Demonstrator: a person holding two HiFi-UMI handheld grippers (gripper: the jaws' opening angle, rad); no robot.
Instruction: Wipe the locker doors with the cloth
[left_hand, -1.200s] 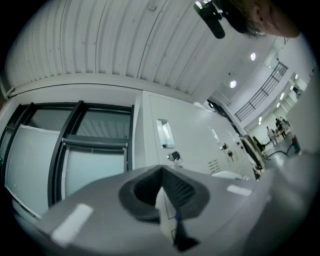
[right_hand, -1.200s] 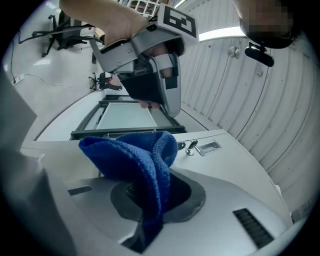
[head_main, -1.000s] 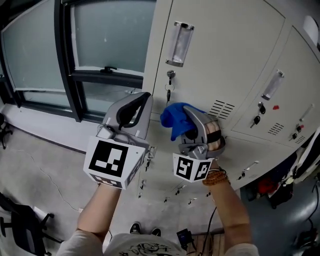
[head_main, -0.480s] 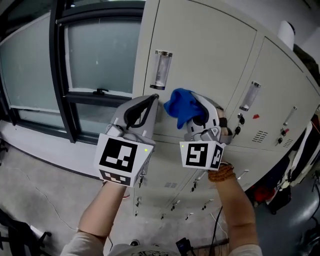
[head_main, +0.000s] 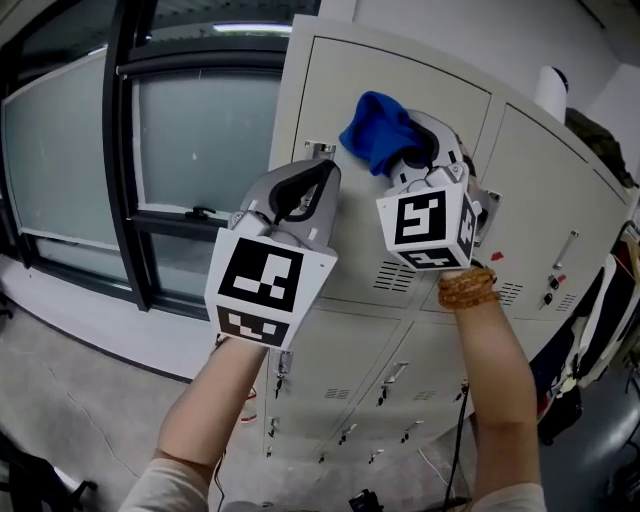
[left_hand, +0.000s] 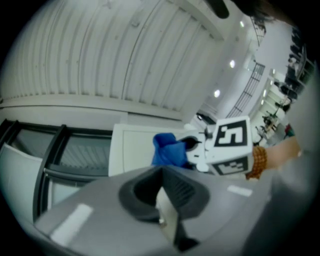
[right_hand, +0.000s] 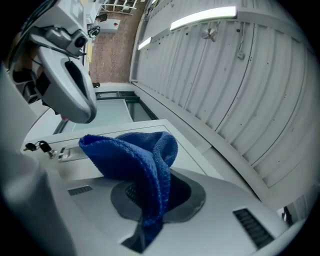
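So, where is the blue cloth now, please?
Head view, upper centre: the blue terry cloth is held in the right gripper, at the top beige locker door.

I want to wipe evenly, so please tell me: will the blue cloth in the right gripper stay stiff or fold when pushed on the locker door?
Probably floppy: the blue cloth folds over and droops from the right gripper. Its knitted, fuzzy surface would likely drag on the smooth locker door rather than slip. It looks light, so it may bunch up.
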